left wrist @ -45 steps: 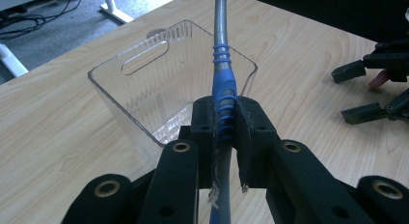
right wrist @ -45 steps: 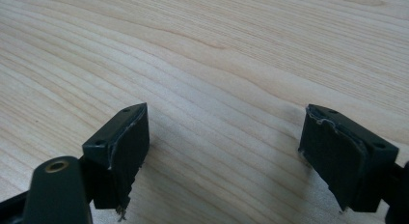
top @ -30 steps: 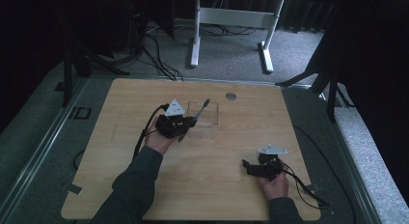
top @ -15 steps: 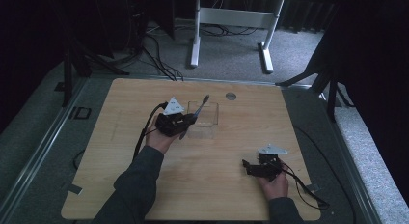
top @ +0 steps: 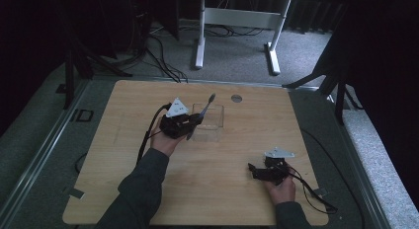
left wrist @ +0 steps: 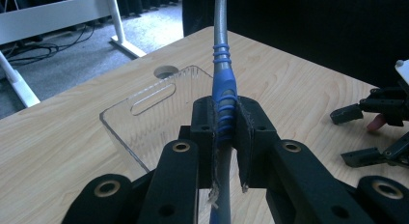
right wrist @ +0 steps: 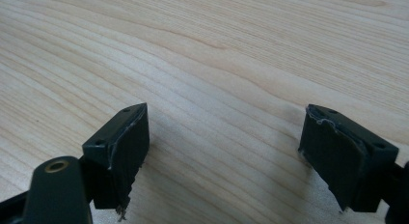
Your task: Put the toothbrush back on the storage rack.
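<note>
My left gripper (top: pixel 191 122) is shut on a slim tool with a blue ribbed grip and a grey shaft (top: pixel 206 106). The tool slants up and away over a clear plastic box (top: pixel 213 124). In the left gripper view both pads clamp the blue grip (left wrist: pixel 224 96), and the box (left wrist: pixel 144 113), with a slot handle in its wall, stands just beyond the left gripper (left wrist: pixel 225 125). My right gripper (top: pixel 254 171) rests low on the table (top: pixel 237 199) at the near right. In the right gripper view the right gripper (right wrist: pixel 226 151) is open, with bare wood between its jaws.
A round hole (top: pixel 236 97) sits in the wooden tabletop behind the box. A white desk frame (top: pixel 237 21) and cables (top: pixel 163 46) stand on the floor beyond the far edge. The right gripper (left wrist: pixel 374 132) shows at the right of the left gripper view.
</note>
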Available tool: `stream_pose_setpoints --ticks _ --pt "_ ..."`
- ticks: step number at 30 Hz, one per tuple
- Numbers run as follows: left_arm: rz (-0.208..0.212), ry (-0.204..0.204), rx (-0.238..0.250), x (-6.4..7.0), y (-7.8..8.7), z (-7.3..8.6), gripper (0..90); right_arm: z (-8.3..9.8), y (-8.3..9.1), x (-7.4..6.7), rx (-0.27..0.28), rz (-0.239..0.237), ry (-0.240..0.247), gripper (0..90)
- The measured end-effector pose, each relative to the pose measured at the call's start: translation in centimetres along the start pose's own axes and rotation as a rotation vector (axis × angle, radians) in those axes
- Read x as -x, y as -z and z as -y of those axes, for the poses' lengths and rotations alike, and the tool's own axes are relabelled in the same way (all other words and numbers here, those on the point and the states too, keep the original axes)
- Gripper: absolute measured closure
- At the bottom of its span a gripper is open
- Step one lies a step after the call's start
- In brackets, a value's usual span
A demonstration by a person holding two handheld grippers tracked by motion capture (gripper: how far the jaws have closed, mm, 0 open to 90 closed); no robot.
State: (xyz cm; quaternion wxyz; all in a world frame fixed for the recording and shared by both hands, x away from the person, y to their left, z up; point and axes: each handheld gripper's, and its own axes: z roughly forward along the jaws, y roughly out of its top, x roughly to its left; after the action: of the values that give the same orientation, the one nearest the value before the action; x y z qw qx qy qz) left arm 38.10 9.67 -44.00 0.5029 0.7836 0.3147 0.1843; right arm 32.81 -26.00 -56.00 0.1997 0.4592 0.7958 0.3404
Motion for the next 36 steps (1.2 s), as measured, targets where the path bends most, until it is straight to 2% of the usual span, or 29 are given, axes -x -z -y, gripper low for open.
stream_pose_setpoints --ticks 12,20,27,30,36 --pt "0.012 0.034 0.014 -0.3 -0.6 -0.1 79.0 0.0 0.0 0.0 -0.001 -0.001 0.0 17.7" --pt "0.014 0.057 0.04 -0.5 -0.8 -0.2 79.0 0.0 0.0 0.0 -0.002 -0.002 0.001 17.7" --pt "0.015 0.052 0.044 -0.4 -1.3 -0.7 79.0 0.0 0.0 0.0 -0.001 -0.002 0.003 17.7" --pt "0.027 0.074 0.06 -0.5 -1.4 -0.8 79.0 0.0 0.0 0.0 -0.001 -0.002 0.003 17.7" --pt "0.026 0.083 0.077 -0.6 -1.6 -1.1 79.0 0.0 0.0 0.0 -0.001 -0.002 0.004 17.7"
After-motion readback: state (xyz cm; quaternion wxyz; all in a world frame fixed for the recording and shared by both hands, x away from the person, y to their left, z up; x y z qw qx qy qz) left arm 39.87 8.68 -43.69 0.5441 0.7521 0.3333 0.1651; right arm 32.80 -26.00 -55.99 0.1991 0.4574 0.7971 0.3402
